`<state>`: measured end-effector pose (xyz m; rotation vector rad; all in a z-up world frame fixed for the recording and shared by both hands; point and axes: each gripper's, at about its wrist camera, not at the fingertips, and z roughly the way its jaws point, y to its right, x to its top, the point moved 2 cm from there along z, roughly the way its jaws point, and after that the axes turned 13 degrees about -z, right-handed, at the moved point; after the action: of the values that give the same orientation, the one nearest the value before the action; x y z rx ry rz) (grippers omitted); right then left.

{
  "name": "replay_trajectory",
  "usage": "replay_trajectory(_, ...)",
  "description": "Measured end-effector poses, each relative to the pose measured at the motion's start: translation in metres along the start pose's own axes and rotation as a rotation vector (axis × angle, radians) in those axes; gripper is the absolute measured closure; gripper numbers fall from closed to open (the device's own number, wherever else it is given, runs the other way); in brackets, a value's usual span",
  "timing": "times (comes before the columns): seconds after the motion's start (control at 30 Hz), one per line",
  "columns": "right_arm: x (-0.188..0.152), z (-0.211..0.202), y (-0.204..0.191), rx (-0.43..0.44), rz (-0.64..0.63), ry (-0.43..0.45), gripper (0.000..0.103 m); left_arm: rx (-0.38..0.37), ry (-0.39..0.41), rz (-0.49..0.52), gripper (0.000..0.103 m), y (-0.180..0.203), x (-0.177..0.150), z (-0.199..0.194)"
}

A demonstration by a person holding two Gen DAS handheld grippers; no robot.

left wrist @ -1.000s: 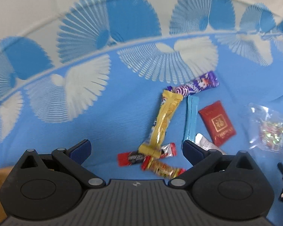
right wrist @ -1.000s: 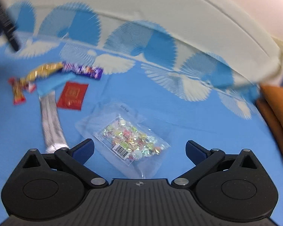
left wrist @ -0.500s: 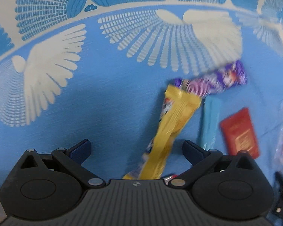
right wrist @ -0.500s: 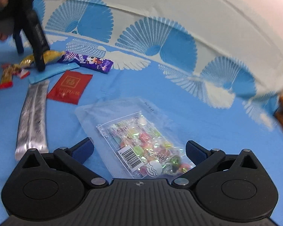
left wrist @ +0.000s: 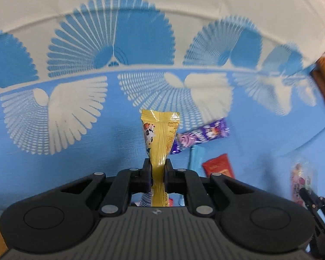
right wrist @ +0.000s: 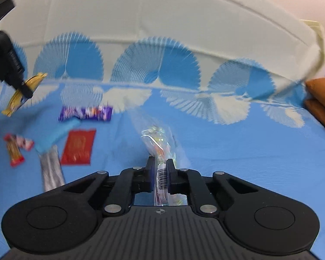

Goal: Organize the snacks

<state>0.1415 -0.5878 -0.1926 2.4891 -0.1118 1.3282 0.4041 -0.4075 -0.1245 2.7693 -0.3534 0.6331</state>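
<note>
My left gripper [left wrist: 158,169] is shut on a long yellow snack packet [left wrist: 160,134] and holds it upright above the blue cloth; it also shows in the right wrist view [right wrist: 21,93], lifted at the far left. My right gripper [right wrist: 161,169] is shut on a clear bag of colourful candies [right wrist: 160,143], raised off the cloth. On the cloth lie a purple bar [right wrist: 85,113], a light blue packet [right wrist: 56,135], a red packet [right wrist: 79,147], a silver packet [right wrist: 52,171] and small red candy bars [right wrist: 16,149].
A blue tablecloth with white fan patterns [right wrist: 227,151] covers the table. An orange-brown object [right wrist: 322,95] sits past the right edge. The left gripper's black body [right wrist: 4,60] hangs over the far left of the cloth.
Both grippers closed: the left one on the yellow packet and the right one on the candy bag. Both have lifted their snacks off the cloth.
</note>
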Motion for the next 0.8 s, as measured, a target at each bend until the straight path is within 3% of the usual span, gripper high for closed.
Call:
replay_trajectory(0.27, 0.026, -0.070, -0.018, -0.004, 0.052, 0.057, 0.100, -0.041, 0.078, 0.015, 0.091, -0.011, -0.030, -0.096)
replay_trajectory(0.5, 0.050, -0.150, -0.051, 0.043, 0.111, 0.129, 0.100, -0.086, 0.153, 0.033, 0.091, -0.040, -0.088, -0.196)
replay_trajectory(0.8, 0.074, -0.248, -0.135, 0.215, 0.102, 0.177, 0.100, 0.123, 0.163, -0.027, 0.091, -0.108, -0.187, -0.288)
